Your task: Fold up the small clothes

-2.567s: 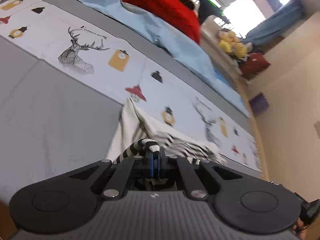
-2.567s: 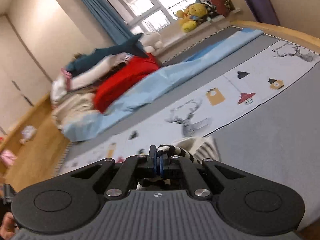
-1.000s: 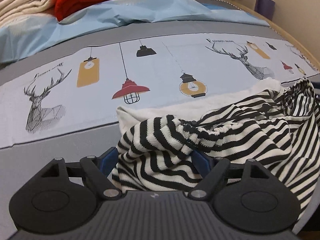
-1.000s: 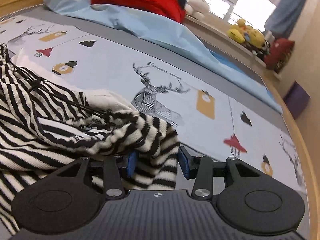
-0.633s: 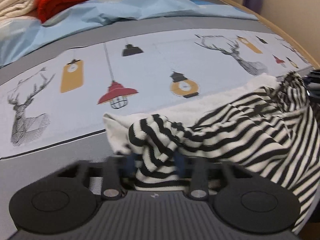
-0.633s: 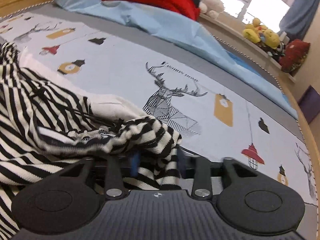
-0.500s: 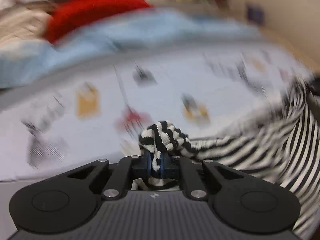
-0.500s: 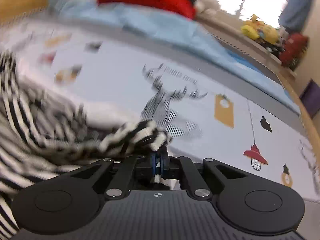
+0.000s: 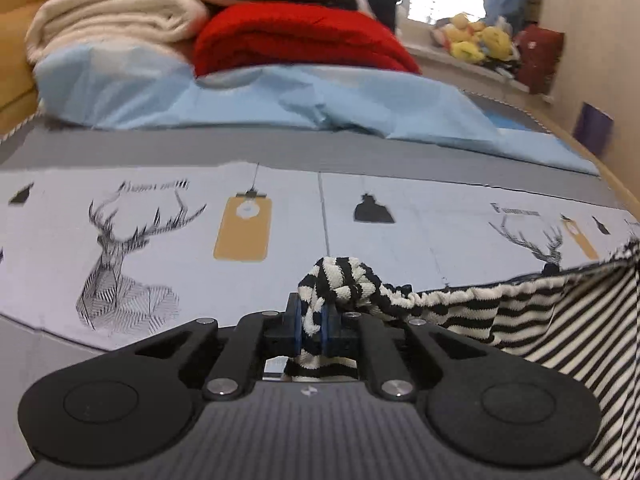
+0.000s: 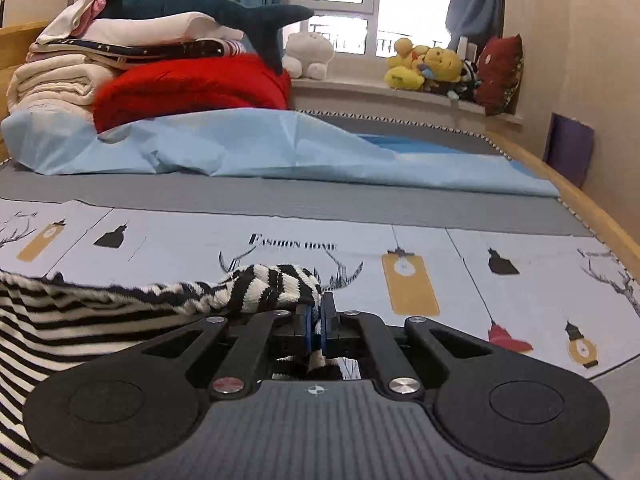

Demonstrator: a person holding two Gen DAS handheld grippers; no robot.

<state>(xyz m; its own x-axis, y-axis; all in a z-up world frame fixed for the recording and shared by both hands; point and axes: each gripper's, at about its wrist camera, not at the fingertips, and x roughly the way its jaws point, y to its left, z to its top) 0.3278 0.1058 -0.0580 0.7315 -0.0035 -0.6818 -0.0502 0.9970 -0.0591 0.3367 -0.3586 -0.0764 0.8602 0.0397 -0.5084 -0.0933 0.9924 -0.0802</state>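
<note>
A small black-and-white striped garment [image 9: 560, 320] hangs stretched between my two grippers above the bed. My left gripper [image 9: 311, 322] is shut on one bunched corner of its elastic edge, and the cloth runs off to the right. My right gripper [image 10: 315, 326] is shut on the other bunched corner, and the striped garment [image 10: 80, 320] runs off to the left. The lower part of the garment is hidden below both views.
The bed has a grey cover and a pale printed sheet [image 10: 400, 248] with deer and lamps. A light blue sheet [image 10: 280, 144], a red blanket [image 10: 192, 88] and folded bedding are piled at the far side. Plush toys [image 10: 424, 68] sit on the windowsill. The wooden bed rim [image 10: 600, 216] runs along the right.
Both grippers closed on the striped garment's corners and lifted it off the bed. The crumpled cloth is now pulled out straight between them.
</note>
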